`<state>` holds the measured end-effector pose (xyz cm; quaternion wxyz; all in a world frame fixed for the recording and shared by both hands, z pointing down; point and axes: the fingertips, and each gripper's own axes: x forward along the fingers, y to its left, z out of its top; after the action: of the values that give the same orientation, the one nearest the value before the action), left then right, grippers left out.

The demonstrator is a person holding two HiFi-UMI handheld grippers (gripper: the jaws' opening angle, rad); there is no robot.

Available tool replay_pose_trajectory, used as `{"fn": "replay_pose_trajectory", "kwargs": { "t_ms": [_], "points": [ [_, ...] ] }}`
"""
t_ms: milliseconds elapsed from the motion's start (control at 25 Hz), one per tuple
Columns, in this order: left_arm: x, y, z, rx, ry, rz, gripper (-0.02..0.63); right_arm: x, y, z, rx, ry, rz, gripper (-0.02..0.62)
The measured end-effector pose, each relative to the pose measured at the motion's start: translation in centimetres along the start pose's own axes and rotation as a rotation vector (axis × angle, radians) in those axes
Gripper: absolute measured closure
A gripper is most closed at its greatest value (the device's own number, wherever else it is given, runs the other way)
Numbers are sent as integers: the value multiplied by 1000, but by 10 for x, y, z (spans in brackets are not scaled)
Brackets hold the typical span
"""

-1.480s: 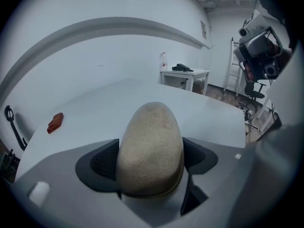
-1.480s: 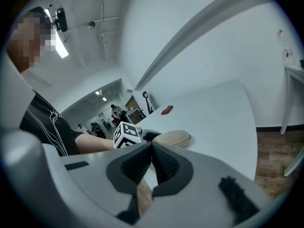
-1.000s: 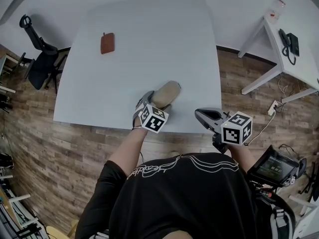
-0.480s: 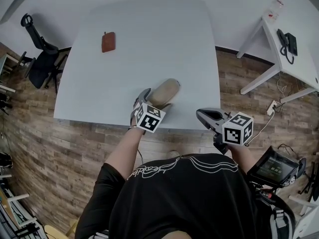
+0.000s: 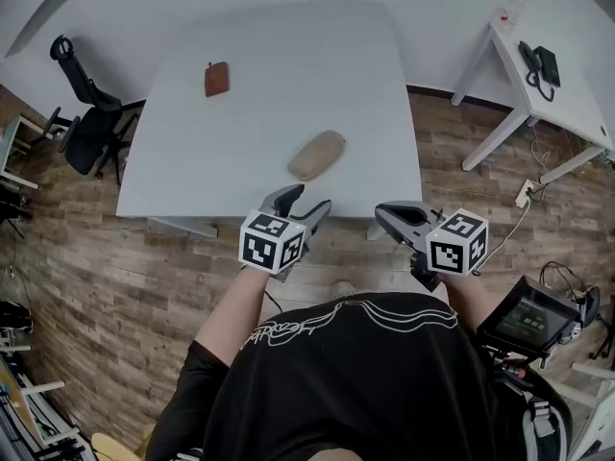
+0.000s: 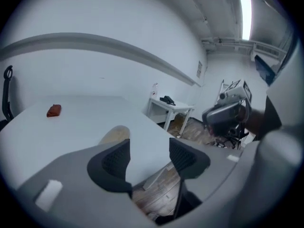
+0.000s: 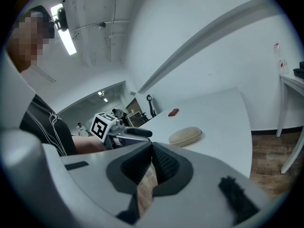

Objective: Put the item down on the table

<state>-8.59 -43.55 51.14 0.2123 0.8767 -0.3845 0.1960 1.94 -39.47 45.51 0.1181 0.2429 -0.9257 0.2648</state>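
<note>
**Pouch lies on the table, both grippers empty**

Nearest, the left gripper (image 5: pixel 306 206) hangs at the near edge of the table (image 5: pixel 288 56). Its jaws are partly apart with nothing between them, and they have just been closing. The right gripper (image 5: pixel 384 214) beside it has its jaws together, holding nothing. Beyond them the beige pouch (image 5: pixel 317 155) lies flat on the table, clear of both. Farther back lies a small brown wallet (image 5: pixel 216 79).
</note>
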Motion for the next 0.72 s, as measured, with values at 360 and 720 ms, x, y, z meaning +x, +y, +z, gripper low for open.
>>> {"fn": "replay_pose_trajectory", "kwargs": {
  "t_ms": [360, 720],
  "points": [
    [-134, -134, 1, 3, -175, -174, 600, -51, 127, -24, -68, -121, 55, 588],
    [-219, -189, -30, 34, -220, -131, 600, -87, 213, -53, -88, -185, 95, 588]
  ]
}}
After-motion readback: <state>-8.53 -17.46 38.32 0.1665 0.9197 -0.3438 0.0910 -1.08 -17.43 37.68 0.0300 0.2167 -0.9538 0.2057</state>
